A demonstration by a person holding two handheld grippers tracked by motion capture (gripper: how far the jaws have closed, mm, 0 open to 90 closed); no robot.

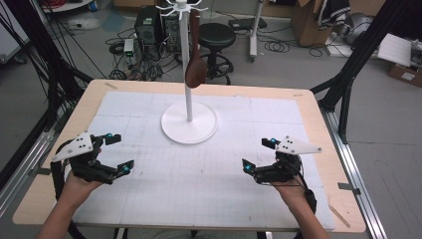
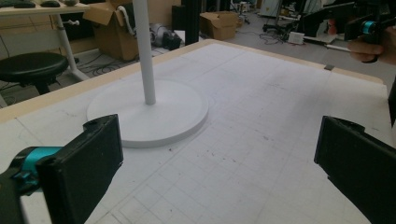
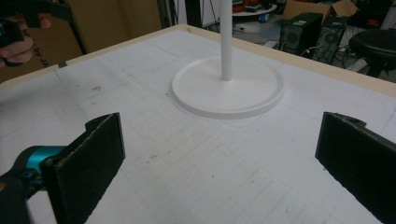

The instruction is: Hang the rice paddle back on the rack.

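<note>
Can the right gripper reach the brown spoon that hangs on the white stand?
Probably yes. The right gripper is open, nothing lies between it and the stand, and the spoon hangs free on its near side.

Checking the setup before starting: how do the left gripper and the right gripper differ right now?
The left gripper sits at the table's left side, the right gripper at its right. The left gripper's grey plate points to the table's left edge, the right gripper's to the right edge. Both are open, hold nothing, hover over the white mat and face the white stand.
</note>
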